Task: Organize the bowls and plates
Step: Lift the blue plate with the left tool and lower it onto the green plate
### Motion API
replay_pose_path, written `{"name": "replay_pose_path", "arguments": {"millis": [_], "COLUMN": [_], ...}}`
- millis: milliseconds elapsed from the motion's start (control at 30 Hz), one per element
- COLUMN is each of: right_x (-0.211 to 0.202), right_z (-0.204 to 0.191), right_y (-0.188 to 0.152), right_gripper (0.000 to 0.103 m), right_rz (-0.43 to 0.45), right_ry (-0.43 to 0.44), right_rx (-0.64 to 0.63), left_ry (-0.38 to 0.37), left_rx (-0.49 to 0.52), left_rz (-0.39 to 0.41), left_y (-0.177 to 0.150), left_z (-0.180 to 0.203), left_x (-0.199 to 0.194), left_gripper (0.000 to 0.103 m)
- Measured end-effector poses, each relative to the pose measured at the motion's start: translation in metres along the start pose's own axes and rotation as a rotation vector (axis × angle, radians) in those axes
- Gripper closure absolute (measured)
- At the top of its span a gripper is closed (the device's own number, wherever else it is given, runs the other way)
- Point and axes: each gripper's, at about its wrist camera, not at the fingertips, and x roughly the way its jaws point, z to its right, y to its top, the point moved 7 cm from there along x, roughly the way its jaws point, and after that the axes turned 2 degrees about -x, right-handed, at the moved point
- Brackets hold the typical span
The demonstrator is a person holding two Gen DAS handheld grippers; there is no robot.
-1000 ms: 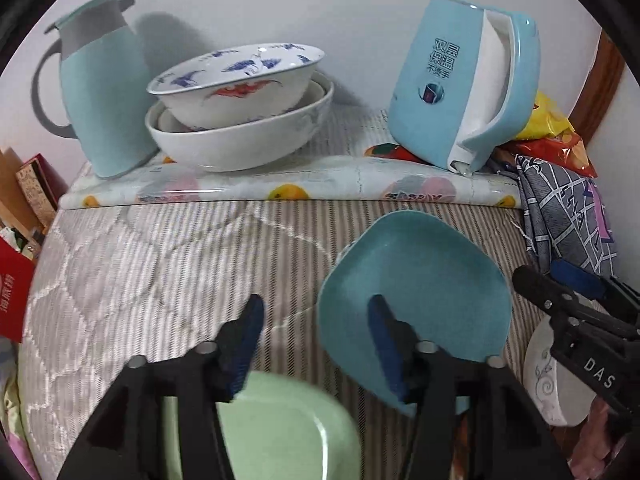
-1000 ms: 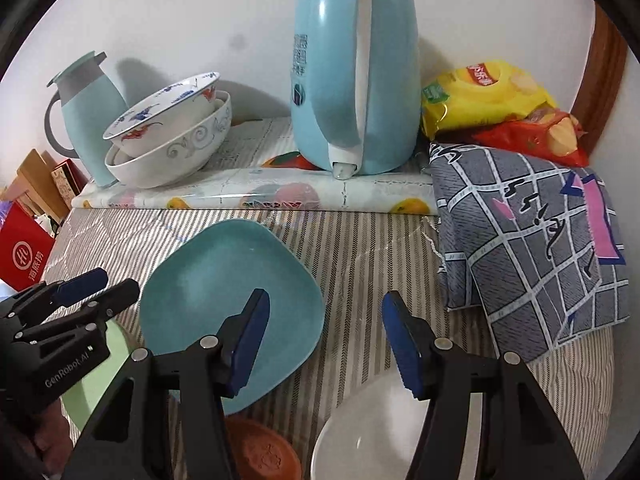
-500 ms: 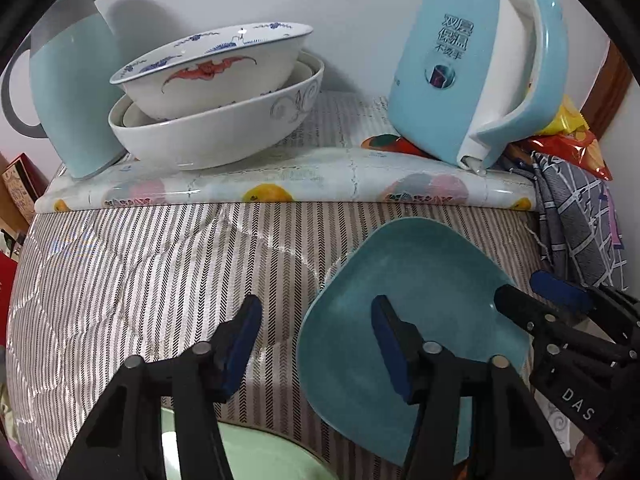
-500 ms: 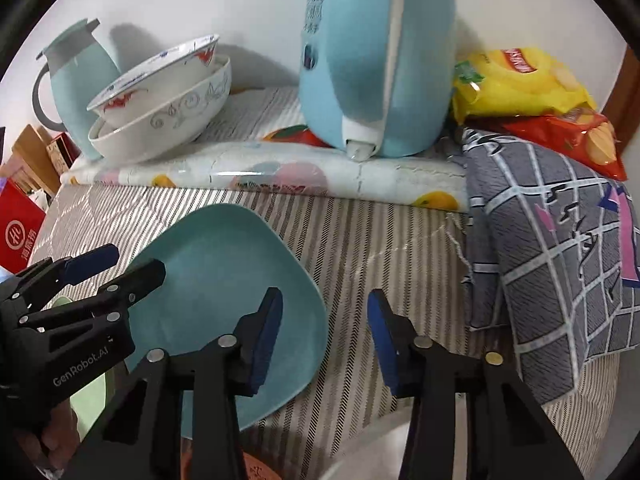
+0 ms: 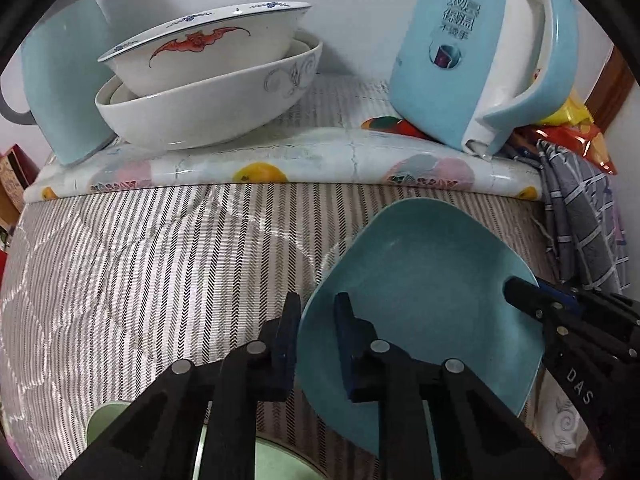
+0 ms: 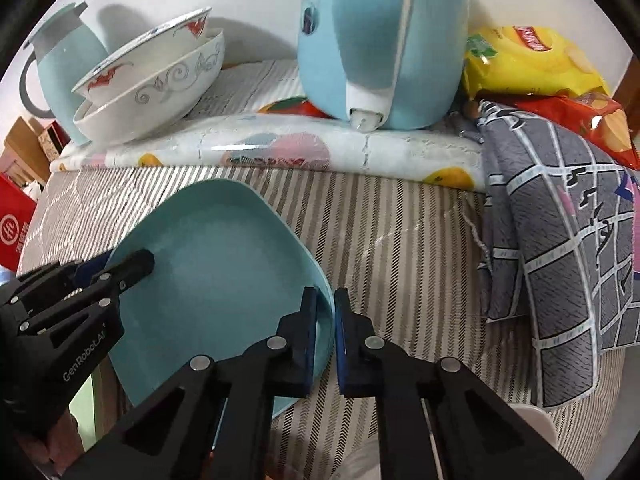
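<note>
We had the teal plate (image 5: 424,280) pinched from both sides, lifted a little off the striped cloth (image 5: 160,264). Our left gripper (image 5: 316,320) was clamped on its left rim, one finger under and one inside the dish. Our right gripper (image 6: 325,320) squeezed the opposite rim, jaws nearly together with the edge between them. By our reckoning this was the pick-up step, plate just off the cloth and tilted. Beyond it, the stacked bowls (image 5: 208,92) sat on the fruit-print mat (image 5: 280,160) beside the blue kettle (image 6: 384,40). A green plate (image 5: 120,420) peeked in below. Next we needed a level carry, both grips firm, toward wherever the plates stack.
</note>
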Motion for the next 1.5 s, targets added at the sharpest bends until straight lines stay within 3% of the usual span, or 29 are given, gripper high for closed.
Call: {"name": "replay_pose_path", "arguments": {"millis": [467,967,1500], "right_x": [-0.061,-0.128,-0.142], "right_z": [-0.003,-0.031,-0.082], "right_y": [0.006,-0.040,-0.075], "right_gripper": [0.095,0.095,0.095], "right_rz": [0.113,0.192,0.202], "right_ry": [0.003,-0.016,0.015], "right_rx": [0.028,0.045,-0.004], "left_ry": [-0.016,-0.042,-0.010], "left_rx": [0.016,0.014,-0.043], "left_rz": [0.093,0.149,0.155], "left_y": [-0.006,-0.048,-0.094], "left_z": [-0.005,-0.015,-0.066], "left_x": [-0.068,-0.123,-0.144], "left_gripper": [0.086,0.087,0.087]}}
